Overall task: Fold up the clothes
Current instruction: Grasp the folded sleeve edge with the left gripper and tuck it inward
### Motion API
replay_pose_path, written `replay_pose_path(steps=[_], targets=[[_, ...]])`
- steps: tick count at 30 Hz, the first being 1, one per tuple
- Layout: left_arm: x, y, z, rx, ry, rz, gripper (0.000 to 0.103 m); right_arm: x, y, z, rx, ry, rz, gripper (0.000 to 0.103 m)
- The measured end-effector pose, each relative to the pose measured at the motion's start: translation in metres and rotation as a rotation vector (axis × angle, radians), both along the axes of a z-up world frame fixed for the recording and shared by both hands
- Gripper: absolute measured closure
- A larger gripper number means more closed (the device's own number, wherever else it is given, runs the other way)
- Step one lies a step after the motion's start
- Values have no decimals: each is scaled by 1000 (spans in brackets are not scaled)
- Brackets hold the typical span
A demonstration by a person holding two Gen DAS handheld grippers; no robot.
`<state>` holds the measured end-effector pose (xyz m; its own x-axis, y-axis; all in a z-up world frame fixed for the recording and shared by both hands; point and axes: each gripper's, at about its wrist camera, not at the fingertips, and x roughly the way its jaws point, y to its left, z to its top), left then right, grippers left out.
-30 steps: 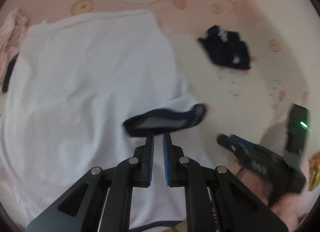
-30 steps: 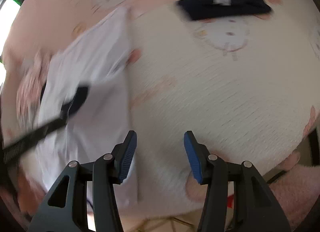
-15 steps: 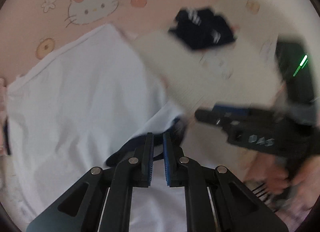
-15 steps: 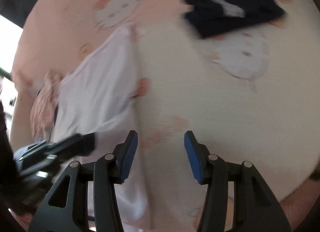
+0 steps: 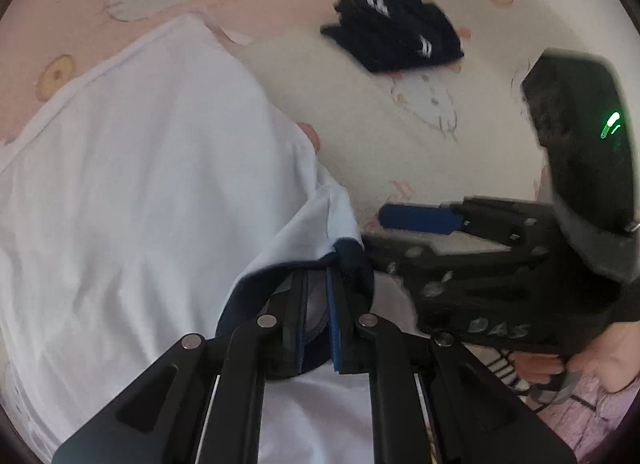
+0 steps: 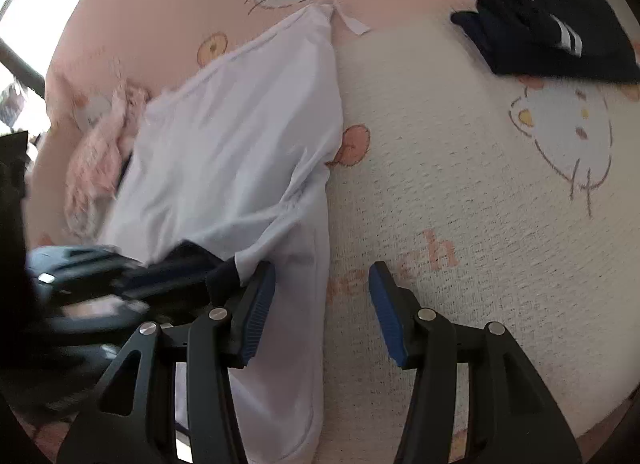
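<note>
Left gripper (image 5: 316, 304): clamped on the navy-trimmed sleeve cuff (image 5: 348, 252) of the white T-shirt (image 5: 140, 183); the cuff sits right at its fingertips, lifted off the bed.
Right gripper (image 6: 322, 304): jaws standing apart, nothing between the pads; bedsheet and the shirt's side edge lie beneath the gap.
Nearer hand: the left holds the sleeve; the right comes in just beside it, its left finger (image 6: 256, 304) next to the cuff.
Shirt's long axis: runs from the tongs away and leftward, hem at the far end.
Shirt's place: spread on the Hello Kitty bedsheet (image 6: 460, 183), left of both tongs.
Folded navy garment (image 6: 548, 15): far right, well apart.
Pink garment (image 6: 96, 159): beyond the shirt's left edge.
Likely step: carrying the sleeve inward over the body.
</note>
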<state>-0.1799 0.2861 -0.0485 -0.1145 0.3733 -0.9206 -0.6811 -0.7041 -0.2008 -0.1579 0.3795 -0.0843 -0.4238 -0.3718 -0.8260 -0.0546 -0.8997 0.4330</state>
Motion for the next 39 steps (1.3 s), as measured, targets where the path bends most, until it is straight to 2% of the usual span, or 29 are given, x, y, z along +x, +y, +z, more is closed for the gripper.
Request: replay_pose_path(steps=[4, 7, 10, 12, 16, 19, 21, 23, 27, 29, 31, 33, 35, 37, 39], targets=[[-10, -9, -9, 32, -75, 46, 92, -10, 5, -6, -41, -9, -17, 54], [-5, -17, -13, 22, -102, 32, 92, -13, 4, -7, -59, 0, -30, 54], [-9, -21, -13, 66, -99, 64, 92, -15, 2, -7, -56, -5, -22, 54], [-20, -26, -8, 125, -69, 127, 92, -10, 1, -3, -36, -7, -5, 53], [-49, -46, -5, 285, -62, 342, 92, -7, 0, -1, -2, -15, 26, 53], [-59, -65, -3, 289, -37, 467, 92, -8, 0, 0, 11, -34, 49, 55], [-58, -76, 4, 306, -60, 464, 80, -8, 5, 2, 1, -49, 44, 55], [-50, -84, 13, 297, -48, 445, 75, -7, 12, 6, -18, -31, 10, 55], [-25, -81, 23, 280, -93, 280, 75, -13, 10, 16, -87, 14, 24, 54], [-11, -67, 19, 203, -81, 189, 75, -16, -1, 14, -67, 5, 62, 54], [-6, -59, 10, 161, -93, 137, 75, -20, -9, 8, -78, -13, 82, 54], [-5, -58, 5, 140, -93, 140, 75, -24, -14, 8, -98, -10, 72, 54], [-3, -65, 9, 158, -89, 151, 75, -29, -15, 8, -73, 7, 39, 54], [3, -72, 18, 163, -72, 110, 75, -33, -11, 9, -43, 24, -6, 54], [7, -70, 20, 147, -62, 52, 75, -31, 0, 10, -73, 25, -62, 54]])
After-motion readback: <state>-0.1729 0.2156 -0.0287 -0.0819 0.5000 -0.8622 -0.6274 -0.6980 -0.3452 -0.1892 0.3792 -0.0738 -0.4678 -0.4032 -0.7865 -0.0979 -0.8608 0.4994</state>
